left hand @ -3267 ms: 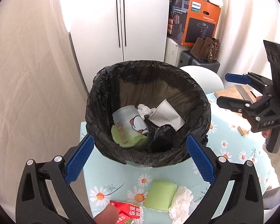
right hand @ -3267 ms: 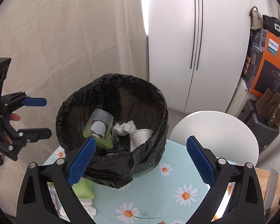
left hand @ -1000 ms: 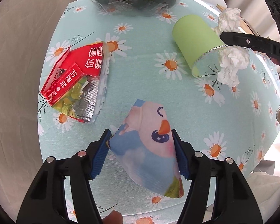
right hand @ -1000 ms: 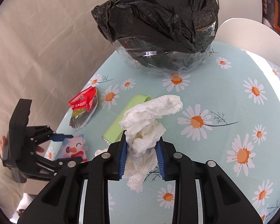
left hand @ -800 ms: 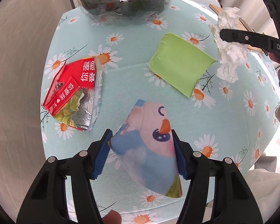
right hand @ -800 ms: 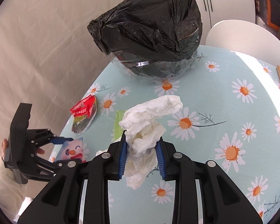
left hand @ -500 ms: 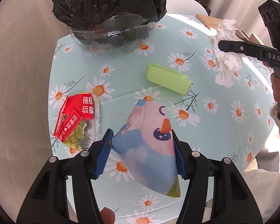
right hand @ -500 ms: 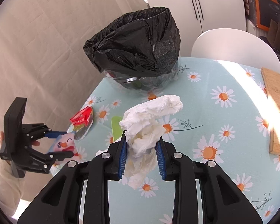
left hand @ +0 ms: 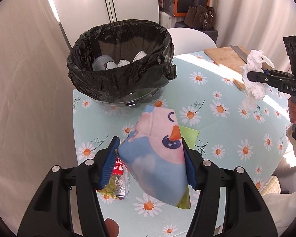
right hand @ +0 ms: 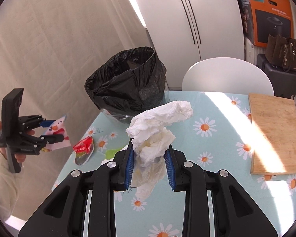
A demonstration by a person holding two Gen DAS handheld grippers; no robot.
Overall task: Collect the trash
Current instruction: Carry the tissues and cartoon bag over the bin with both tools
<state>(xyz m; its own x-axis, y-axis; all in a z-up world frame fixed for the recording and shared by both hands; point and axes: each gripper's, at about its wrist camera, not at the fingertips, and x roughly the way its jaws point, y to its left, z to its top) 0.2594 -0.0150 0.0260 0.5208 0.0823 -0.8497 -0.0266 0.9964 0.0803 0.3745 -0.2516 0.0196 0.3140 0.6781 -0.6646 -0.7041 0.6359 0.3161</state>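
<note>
Left wrist view: a cartoon wrapper (left hand: 157,154) is clamped flat between the blue pads of the left gripper (left hand: 151,161), held clear above the table (left hand: 217,138), with the bin (left hand: 120,63) ahead and a little to the left. Cups and paper can already be seen inside its black liner. Across on the right, a tissue wad (left hand: 253,79) is pinched in the right gripper (left hand: 266,75), its tail hanging loose below the jaws.

From the right wrist view the same wad (right hand: 157,130) is seen squeezed tight between the right gripper's pads (right hand: 150,164), well short of the bin (right hand: 128,83). On the table are left a red packet (right hand: 83,148) and a green cup (right hand: 112,151), both near the bin's base. A cutting board (right hand: 274,134) lies far right.

Risk is judged to lie in the drop. The liner's rim is slack and folded inward on the near side, so a light wrapper let go too early could be caught on the fold or slide back onto the table. The tissue's loose tail could be snagged on the rim, or a piece torn away. With both grippers converging on one opening, a knock between them or against the bin is possible, and the bin could be tipped.
</note>
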